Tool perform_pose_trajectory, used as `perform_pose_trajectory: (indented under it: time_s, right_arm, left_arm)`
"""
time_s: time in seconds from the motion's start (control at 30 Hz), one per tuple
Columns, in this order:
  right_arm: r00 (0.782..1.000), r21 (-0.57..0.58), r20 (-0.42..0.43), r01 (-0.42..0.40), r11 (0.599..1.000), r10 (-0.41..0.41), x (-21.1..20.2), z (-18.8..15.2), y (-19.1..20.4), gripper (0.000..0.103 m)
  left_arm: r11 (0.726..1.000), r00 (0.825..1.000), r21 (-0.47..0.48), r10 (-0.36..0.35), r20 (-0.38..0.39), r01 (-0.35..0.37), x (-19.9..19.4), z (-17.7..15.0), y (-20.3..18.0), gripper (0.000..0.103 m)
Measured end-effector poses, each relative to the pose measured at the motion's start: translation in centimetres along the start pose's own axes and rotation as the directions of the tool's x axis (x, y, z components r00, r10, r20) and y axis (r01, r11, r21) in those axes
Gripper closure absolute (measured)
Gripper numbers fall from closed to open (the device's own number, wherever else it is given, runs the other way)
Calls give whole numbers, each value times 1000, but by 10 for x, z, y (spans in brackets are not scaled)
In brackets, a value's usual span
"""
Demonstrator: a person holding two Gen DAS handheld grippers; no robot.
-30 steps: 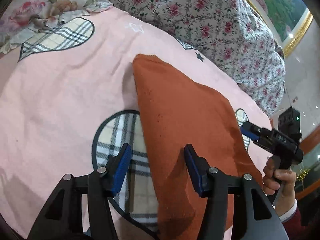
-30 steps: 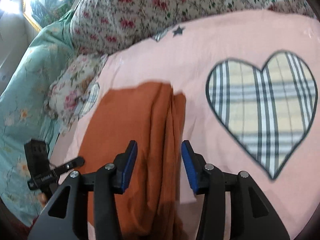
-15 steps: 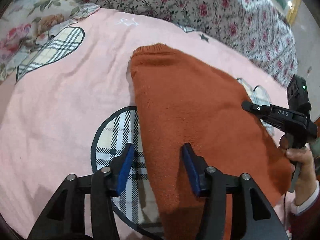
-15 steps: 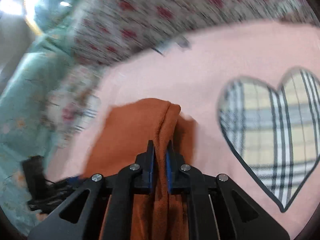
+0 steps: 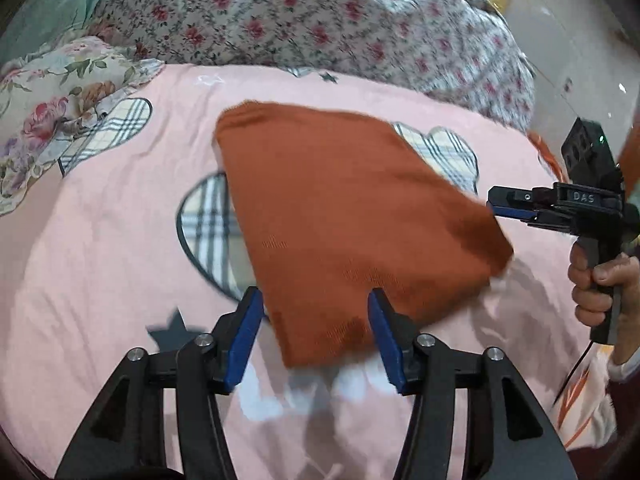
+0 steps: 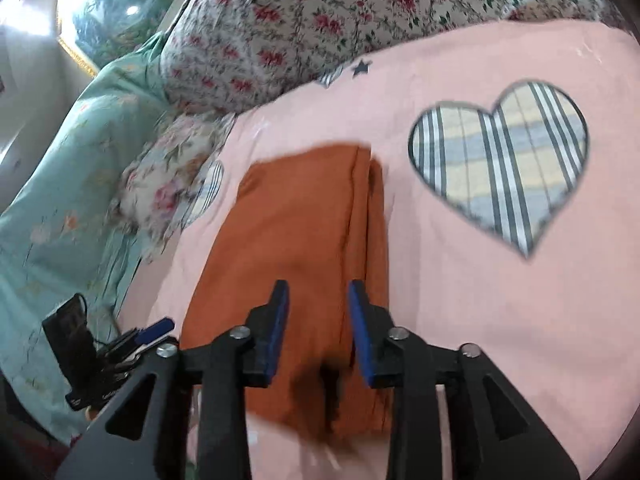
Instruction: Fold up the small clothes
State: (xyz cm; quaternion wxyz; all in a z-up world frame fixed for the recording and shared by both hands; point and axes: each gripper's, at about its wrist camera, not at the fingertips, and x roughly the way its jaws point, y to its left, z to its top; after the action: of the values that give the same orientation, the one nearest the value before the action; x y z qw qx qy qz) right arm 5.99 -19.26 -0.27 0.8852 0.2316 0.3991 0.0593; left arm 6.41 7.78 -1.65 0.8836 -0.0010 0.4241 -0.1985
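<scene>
A folded rust-orange knit garment [image 5: 344,216] lies flat on the pink bedspread [image 5: 100,272]. My left gripper [image 5: 314,332] is open and empty, its blue pads on either side of the garment's near corner. In the left wrist view my right gripper [image 5: 494,204] sits at the garment's right edge, held by a hand. In the right wrist view the same garment [image 6: 296,240] shows a lengthwise fold ridge; my right gripper [image 6: 318,330] is open above its near end. The left gripper [image 6: 160,326] shows at the lower left there.
A floral quilt [image 5: 320,28] is heaped along the far side of the bed. A flowered pillow [image 5: 60,96] lies at the left. A teal flowered cover [image 6: 68,184] hangs at the bed's side. Plaid hearts [image 6: 504,164] are printed on the bedspread.
My right gripper shut on the garment's folded edge half a second ago and has now opened and let it go. The left gripper pulled back toward the garment's near corner, still open.
</scene>
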Motion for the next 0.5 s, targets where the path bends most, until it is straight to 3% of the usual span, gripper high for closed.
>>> perform_pose_trajectory:
  time_s: [0.13, 0.23, 0.3, 0.33, 0.37, 0.43, 0.5]
  right_arm:
    - [998, -11, -58, 10, 1000, -11, 9, -33, 4, 62]
    - [997, -5, -79, 11, 1000, -11, 18, -40, 3, 62]
    - [996, -25, -86, 15, 1000, -17, 23, -36, 7, 72]
    - [995, -34, -95, 14, 999, -17, 25, -33, 10, 92]
    - [995, -39, -99, 6, 999, -10, 26, -29, 13, 98]
    - [996, -16, -60, -61, 998, 60, 15, -22, 17, 98]
    - [989, 14, 20, -146, 989, 145, -6, -13, 18, 98]
  left_arm:
    - [1000, 999, 26, 14, -43, -13, 7, -19, -13, 45]
    - [999, 999, 41, 25, -42, -23, 12, -22, -11, 43]
    - [998, 998, 52, 47, -39, -45, 17, -20, -10, 42]
    - [996, 996, 59, 74, -41, -71, 21, -19, -9, 42]
    - [994, 995, 60, 96, -41, -93, 24, -18, -8, 42]
    - [990, 990, 57, 133, -41, -130, 27, -16, -6, 42]
    - [982, 982, 25, 188, -34, -188, 26, -15, 0, 56]
